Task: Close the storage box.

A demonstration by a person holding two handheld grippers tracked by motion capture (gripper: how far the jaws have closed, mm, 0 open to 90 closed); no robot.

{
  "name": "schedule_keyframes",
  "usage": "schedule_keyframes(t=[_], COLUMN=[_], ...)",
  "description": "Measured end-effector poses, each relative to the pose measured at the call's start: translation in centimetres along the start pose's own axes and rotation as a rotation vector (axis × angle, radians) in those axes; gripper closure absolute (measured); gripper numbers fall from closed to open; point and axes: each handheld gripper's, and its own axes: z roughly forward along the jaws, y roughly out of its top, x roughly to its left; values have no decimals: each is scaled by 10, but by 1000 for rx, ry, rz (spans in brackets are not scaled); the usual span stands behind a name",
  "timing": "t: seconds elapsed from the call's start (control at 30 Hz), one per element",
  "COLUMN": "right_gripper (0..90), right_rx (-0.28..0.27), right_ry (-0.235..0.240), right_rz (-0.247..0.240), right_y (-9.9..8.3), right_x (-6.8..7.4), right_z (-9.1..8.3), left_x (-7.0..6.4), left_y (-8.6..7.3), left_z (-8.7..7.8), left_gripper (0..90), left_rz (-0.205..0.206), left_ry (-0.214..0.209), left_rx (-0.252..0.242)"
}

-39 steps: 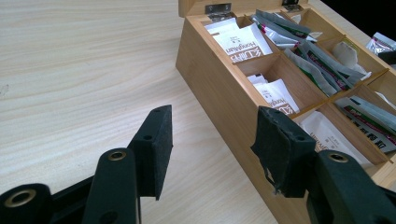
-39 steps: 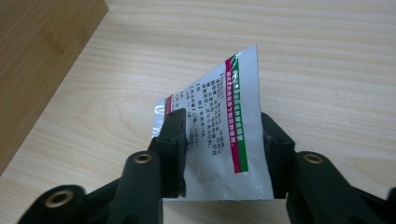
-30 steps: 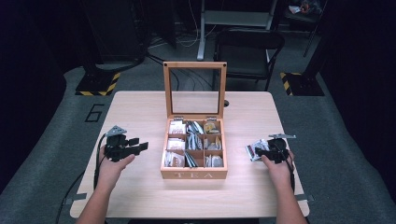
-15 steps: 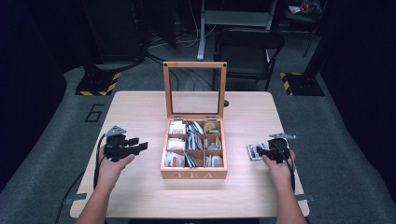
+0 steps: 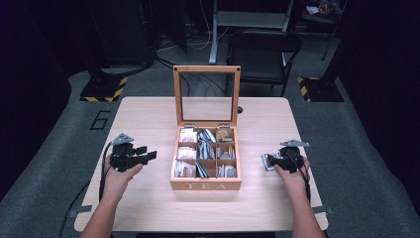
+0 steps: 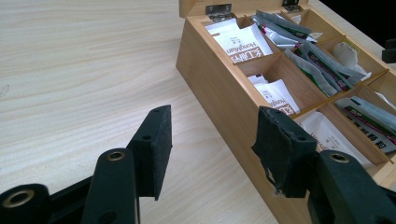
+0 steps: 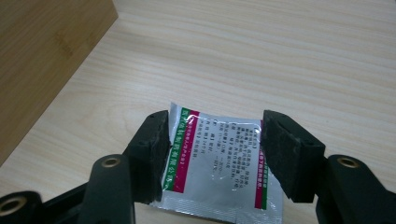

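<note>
One silver tea sachet [image 7: 219,163] flat on the table [image 7: 303,60], between the right gripper [image 7: 212,149]'s wide jaws.

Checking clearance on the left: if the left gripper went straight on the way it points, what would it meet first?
Probably the tea box's near side wall; the open left gripper points at it.

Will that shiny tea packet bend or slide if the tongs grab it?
Probably. The silver packet looks thin and flat, so likely light and floppy. Its glossy foil may slip between the right tongs, or skid on the smooth table.
</note>
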Motion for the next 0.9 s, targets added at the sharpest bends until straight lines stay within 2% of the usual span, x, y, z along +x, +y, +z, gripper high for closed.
schedule_keyframes(t=[0.17,0.27,0.33,0.6,0.7,0.83,0.9], right_gripper=[432,456,468,440,407,411,420], right_rx=[-6,-10,-8,-25,-33,-34,-34], right_ry=[16,44,55,76,104,149,167], right_rz=[-8,8,3,-5,-36,-82,-123], right_y=[2,4,5,16,26,41,49], right_x=[4,7,8,19,24,37,43], right_z=[-1,-4,-5,-13,-19,-25,-27], left_x=[0,0,0,0,1,2,2], left_y=[0,0,0,1,1,1,1], left_z=[0,0,0,-2,-2,-1,-1], left_gripper=[463,463,462,462,458,454,453], left_rz=[0,1,1,3,-4,-5,-8], left_ry=[-1,-1,-2,-4,-3,-4,-5], left_rx=[0,0,1,-8,-11,-12,-11])
